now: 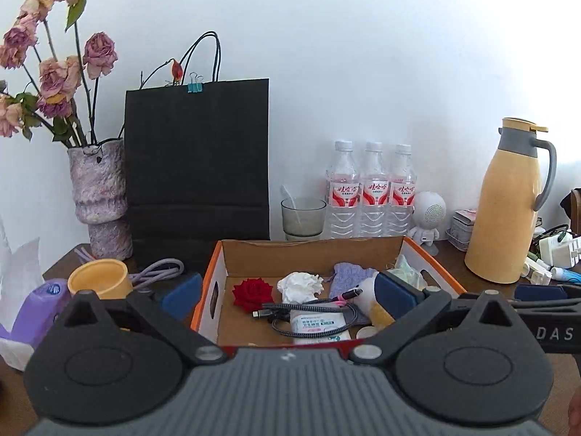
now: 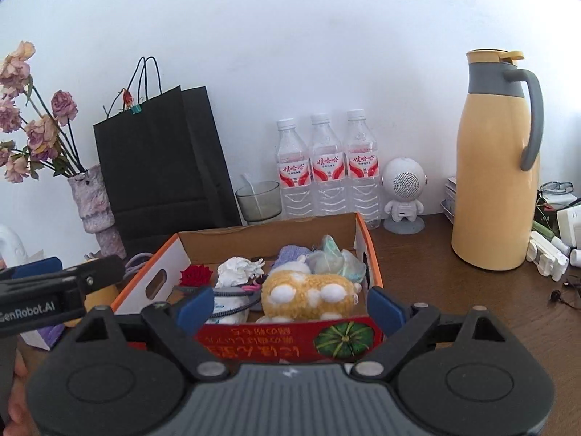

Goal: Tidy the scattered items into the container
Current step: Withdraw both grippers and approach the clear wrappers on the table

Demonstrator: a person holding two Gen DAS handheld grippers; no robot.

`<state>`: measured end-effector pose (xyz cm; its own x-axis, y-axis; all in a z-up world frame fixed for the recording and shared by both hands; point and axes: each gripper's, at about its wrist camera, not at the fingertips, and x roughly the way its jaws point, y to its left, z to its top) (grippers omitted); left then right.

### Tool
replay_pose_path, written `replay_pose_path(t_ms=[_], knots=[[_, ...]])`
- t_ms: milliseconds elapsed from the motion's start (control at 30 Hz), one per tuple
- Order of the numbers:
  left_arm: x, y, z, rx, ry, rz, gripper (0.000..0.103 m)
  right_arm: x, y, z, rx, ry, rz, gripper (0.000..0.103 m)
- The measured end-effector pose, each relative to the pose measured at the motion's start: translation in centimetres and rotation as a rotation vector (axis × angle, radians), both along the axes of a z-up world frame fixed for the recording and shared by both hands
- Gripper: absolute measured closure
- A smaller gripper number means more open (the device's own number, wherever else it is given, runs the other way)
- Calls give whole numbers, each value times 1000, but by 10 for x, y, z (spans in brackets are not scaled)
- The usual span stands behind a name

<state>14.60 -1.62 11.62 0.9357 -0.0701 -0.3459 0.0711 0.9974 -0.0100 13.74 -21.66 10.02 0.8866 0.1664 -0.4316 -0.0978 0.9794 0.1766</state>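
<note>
An orange-rimmed cardboard box (image 1: pixel 232 258) (image 2: pixel 366 239) stands on the wooden table. It holds a red fabric rose (image 1: pixel 252 291) (image 2: pixel 196 275), crumpled white tissue (image 1: pixel 299 285) (image 2: pixel 238 270), a braided cable (image 1: pixel 290 312), a wipes packet (image 1: pixel 317 325), purple cloth (image 1: pixel 346 276) and a yellow-and-white plush toy (image 2: pixel 308 296) (image 1: pixel 374 303). My left gripper (image 1: pixel 287 298) is open and empty, with the box's left wall between its jaws. My right gripper (image 2: pixel 290 307) is open and empty over the box's near right part.
Outside the box on the left are a yellow cup (image 1: pixel 100 279), a purple cable (image 1: pixel 156 270) and a purple bottle (image 1: pixel 36 312). Behind stand a vase (image 1: pixel 100 196), black bag (image 1: pixel 198 160), glass (image 1: pixel 303 216), three water bottles (image 1: pixel 370 190), a speaker (image 2: pixel 403 189) and a yellow jug (image 2: pixel 495 167).
</note>
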Motion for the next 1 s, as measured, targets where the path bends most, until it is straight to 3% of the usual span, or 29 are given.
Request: replay_pose_path(t_ms=[100, 167, 233, 300, 400, 533, 667, 867, 1000], knots=[[-32, 9, -15, -24, -36, 20, 0, -39, 6, -9, -74, -37, 6, 12], [-62, 9, -20, 11, -18, 22, 0, -68, 10, -17, -107, -42, 11, 12], [-100, 11, -26, 29, -7, -27, 0, -100, 10, -25, -114, -34, -10, 12], [-141, 21, -35, -5, -17, -73, 0, -141, 5, -33, -98, -32, -64, 12], [-189, 35, -52, -8, 24, -68, 0, -192, -7, -45, -60, -35, -59, 8], [-226, 55, -69, 10, 65, -12, 0, -237, -20, -53, -106, -37, -77, 6], [-206, 67, -66, -7, 106, -39, 0, -232, -25, -53, -85, -30, -76, 6], [-116, 50, -58, 36, 144, -152, 4, -186, -10, -47, -89, -14, -21, 6], [-65, 41, -69, 29, 212, -202, 29, -153, -2, -43, -97, -7, 12, 6]])
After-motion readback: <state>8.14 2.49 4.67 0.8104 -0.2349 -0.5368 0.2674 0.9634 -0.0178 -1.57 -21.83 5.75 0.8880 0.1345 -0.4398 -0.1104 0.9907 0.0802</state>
